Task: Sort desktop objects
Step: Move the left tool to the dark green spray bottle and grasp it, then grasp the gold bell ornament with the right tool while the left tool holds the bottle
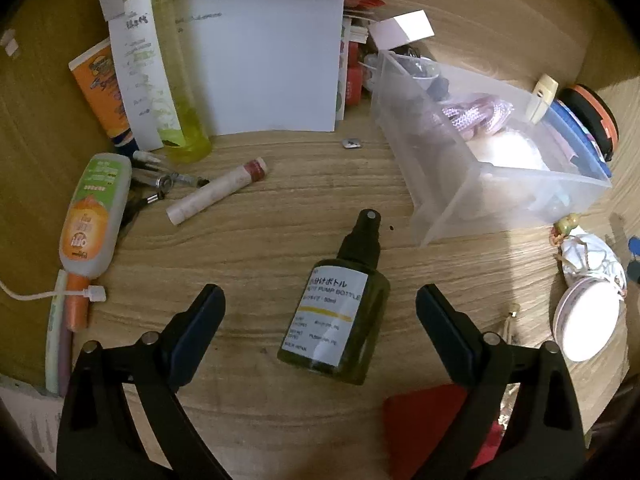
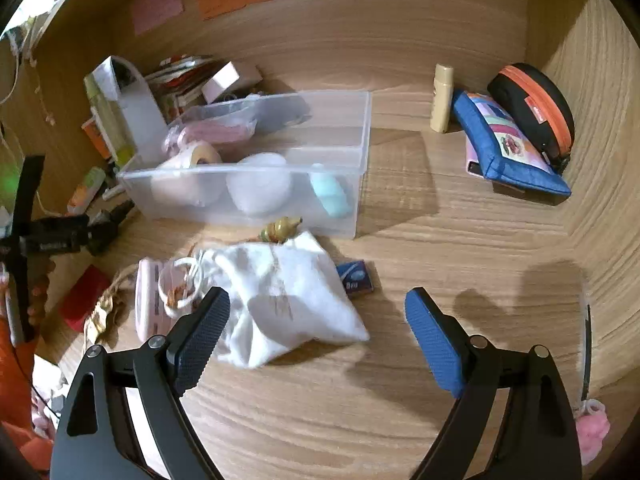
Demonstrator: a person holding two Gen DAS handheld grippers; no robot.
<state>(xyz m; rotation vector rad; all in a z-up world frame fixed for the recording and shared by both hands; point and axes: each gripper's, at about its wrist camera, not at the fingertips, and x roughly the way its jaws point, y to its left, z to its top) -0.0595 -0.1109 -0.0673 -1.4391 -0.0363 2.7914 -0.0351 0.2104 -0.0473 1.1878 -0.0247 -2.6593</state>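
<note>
the left gripper [image 1: 320, 304] is spread wide, gripping nothing; a dark olive plastic pump bottle with a black spray top and white label [image 1: 335, 316] lies flat on the wood-grain desktop [image 1: 280, 208] between its fingers, touching neither, its nozzle pointing away. ahead and to the right of that gripper sits a clear frosted plastic storage bin [image 1: 500, 176], which holds a pink patterned fabric item [image 1: 476, 114], a pale rounded lump and dark small things at its far end that are too blurred to name. ahead-left lie a white cylindrical tube with a red end [image 1: 218, 190] and an orange-and-green squeeze bottle [image 1: 94, 210].

the right gripper [image 2: 318, 300] is also released and empty. a white cloth drawstring pouch [image 2: 288, 296] lies just ahead of its left finger. beyond it, in this view, the same bin shows a roll of beige tape [image 2: 200, 156], a white rounded object [image 2: 260, 184] and a light blue oval thing [image 2: 330, 194]. far ahead-right, a blue zip pouch [image 2: 508, 148] leans against a black case with orange zip [image 2: 532, 108].
</note>
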